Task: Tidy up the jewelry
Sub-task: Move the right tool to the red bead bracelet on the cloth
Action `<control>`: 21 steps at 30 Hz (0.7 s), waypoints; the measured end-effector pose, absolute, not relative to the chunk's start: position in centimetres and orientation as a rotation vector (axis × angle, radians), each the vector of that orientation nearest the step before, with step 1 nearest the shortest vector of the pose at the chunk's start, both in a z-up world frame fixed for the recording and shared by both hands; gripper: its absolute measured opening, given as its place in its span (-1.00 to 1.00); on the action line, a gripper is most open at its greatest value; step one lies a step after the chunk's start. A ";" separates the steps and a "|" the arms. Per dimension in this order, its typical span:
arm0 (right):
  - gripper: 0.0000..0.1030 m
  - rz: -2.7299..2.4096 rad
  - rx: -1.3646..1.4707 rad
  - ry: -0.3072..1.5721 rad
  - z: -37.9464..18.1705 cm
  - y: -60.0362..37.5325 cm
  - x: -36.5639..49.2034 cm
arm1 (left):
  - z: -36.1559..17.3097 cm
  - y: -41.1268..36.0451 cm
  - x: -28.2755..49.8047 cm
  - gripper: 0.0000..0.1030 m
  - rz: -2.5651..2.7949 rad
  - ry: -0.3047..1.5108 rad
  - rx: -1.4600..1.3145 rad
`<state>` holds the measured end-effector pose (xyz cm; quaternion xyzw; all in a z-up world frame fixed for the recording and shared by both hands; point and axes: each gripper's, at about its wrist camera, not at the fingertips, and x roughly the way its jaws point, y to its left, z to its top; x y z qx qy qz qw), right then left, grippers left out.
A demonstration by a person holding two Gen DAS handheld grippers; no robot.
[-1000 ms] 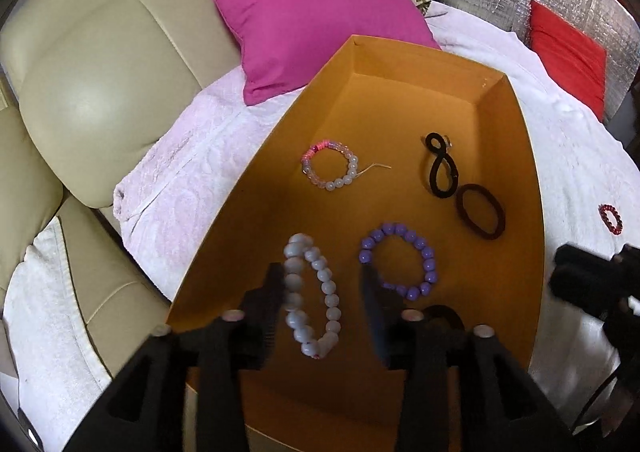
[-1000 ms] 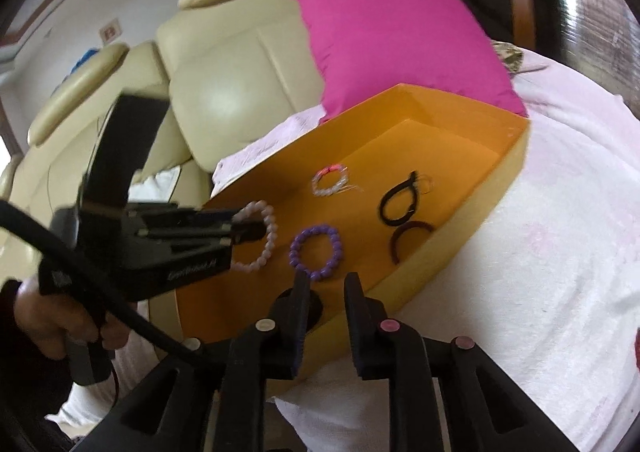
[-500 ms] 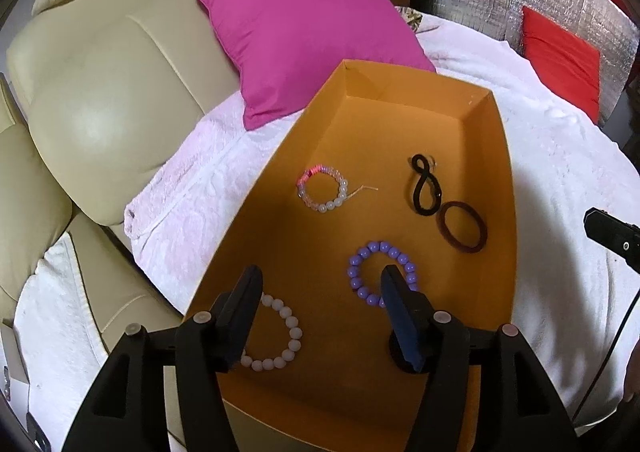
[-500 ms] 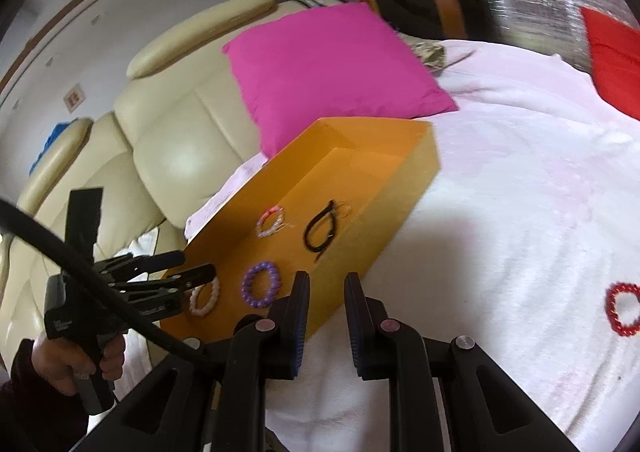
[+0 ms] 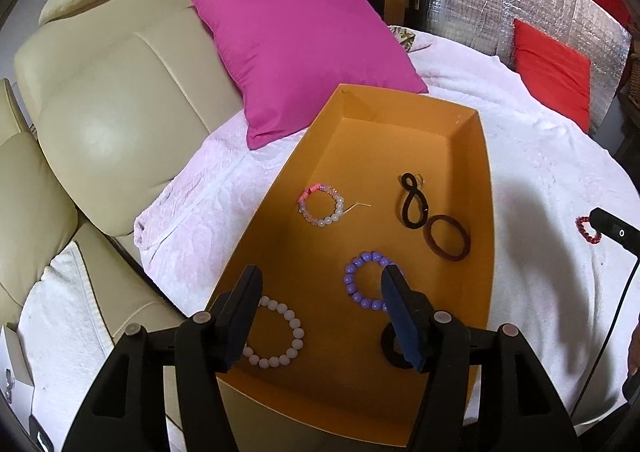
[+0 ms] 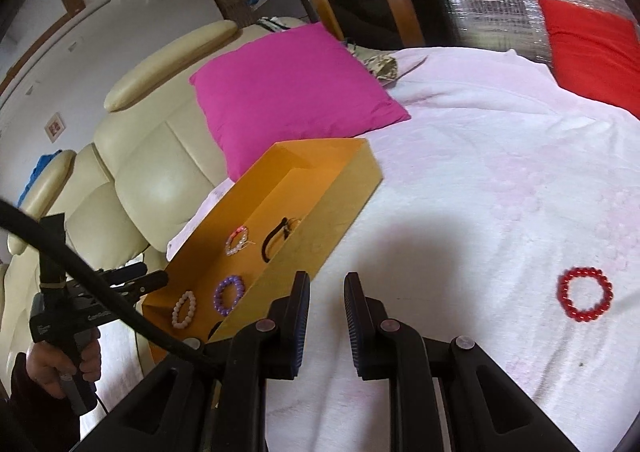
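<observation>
An orange box (image 5: 260, 236) lies on a white cloth and also shows in the right wrist view (image 6: 336, 208). In it lie a white bead bracelet (image 5: 280, 336), a purple bead bracelet (image 5: 366, 282), a pink-white bracelet (image 5: 322, 206), a black hair tie (image 5: 412, 204) and a brown hair tie (image 5: 446, 238). My left gripper (image 5: 322, 290) is open and empty above the box's near end. A red bead bracelet (image 6: 584, 294) lies on the cloth right of the box. My right gripper (image 6: 326, 292) hovers over the cloth, jaws slightly apart and empty, left of the red bracelet.
A magenta cushion (image 5: 304, 52) leans behind the box. A cream leather armchair (image 5: 112, 100) stands to the left. A red cushion (image 6: 592, 52) lies at the far right against a silver foil wall. The white cloth (image 6: 480, 180) spreads around the box.
My left gripper opened, let go of the white bracelet in the box, and pulled back. My right gripper swung right, away from the box, bringing the red bracelet into view.
</observation>
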<state>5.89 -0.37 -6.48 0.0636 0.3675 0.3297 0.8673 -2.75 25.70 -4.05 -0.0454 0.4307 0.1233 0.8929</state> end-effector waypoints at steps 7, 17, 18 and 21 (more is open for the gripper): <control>-0.59 0.630 0.183 0.759 -6.0 -3.9 6.5 | -2.5 25.2 -3.8 0.22 0.245 0.863 -0.076; -0.54 0.511 0.259 0.747 -5.2 -9.6 5.8 | 0.2 22.7 -5.3 0.32 0.125 0.774 -0.056; -0.54 0.496 0.257 0.747 -5.2 -10.1 5.6 | 0.4 22.2 -5.2 0.32 0.113 0.770 -0.050; -0.53 0.459 0.257 0.755 -5.5 -11.2 5.4 | 1.0 20.5 -4.7 0.34 0.071 0.751 -0.029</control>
